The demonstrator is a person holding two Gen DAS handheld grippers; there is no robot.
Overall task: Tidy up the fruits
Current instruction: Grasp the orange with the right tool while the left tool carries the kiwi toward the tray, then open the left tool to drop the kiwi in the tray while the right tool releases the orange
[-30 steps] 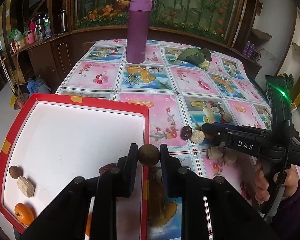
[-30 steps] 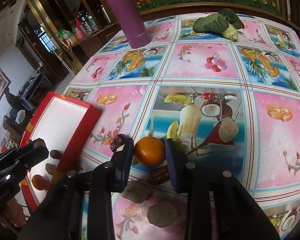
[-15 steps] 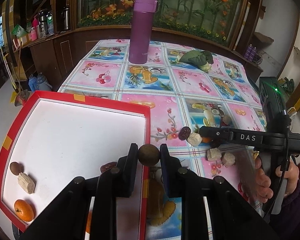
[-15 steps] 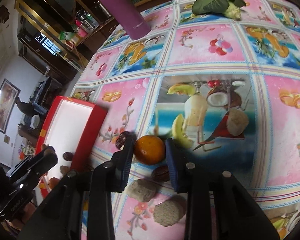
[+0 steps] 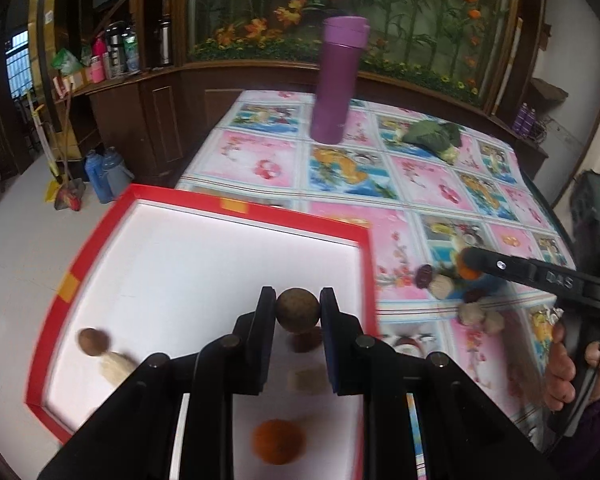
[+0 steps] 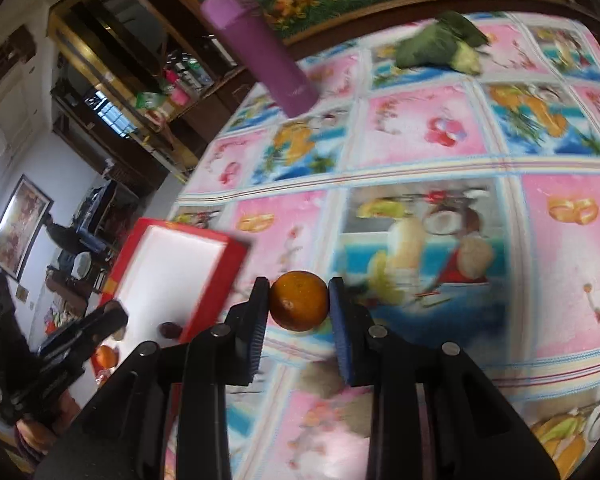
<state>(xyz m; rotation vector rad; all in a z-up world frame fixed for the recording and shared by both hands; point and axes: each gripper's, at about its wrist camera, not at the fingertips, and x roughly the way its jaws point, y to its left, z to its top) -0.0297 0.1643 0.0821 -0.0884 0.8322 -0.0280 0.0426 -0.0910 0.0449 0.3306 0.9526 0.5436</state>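
The left gripper (image 5: 298, 310) is clamped on a small round brown fruit (image 5: 297, 311), held between its two pads above the white floor of the red-rimmed tray (image 5: 364, 264). Directly below and just beyond that gripper lie a dark reddish fruit (image 5: 305, 341) and a pale chunk (image 5: 307, 379); nearer the camera, under the gripper's frame, sits an orange (image 5: 278, 440). Off to the gripper's left in the tray are another brown fruit (image 5: 94, 341) and a pale piece (image 5: 116, 366) touching it (both blurred).

The right gripper (image 6: 299, 306) is closed on a small orange citrus (image 6: 299, 306), gripped at its sides and lifted off the counter (image 6: 560, 300), with its flowery patterned cloth. A pale round piece (image 6: 476, 260) lies ahead and to the right of this gripper, and a blurred brownish lump (image 6: 324, 378) lies beneath it. The tray is to its left, with the left gripper over it.

From the left wrist view, a cluster of dark and pale pieces (image 5: 448, 284) lies on the counter to the right of the tray, under the right gripper's tip. Far ahead stand a purple flask (image 5: 338, 80) and a leafy green vegetable (image 5: 432, 138).
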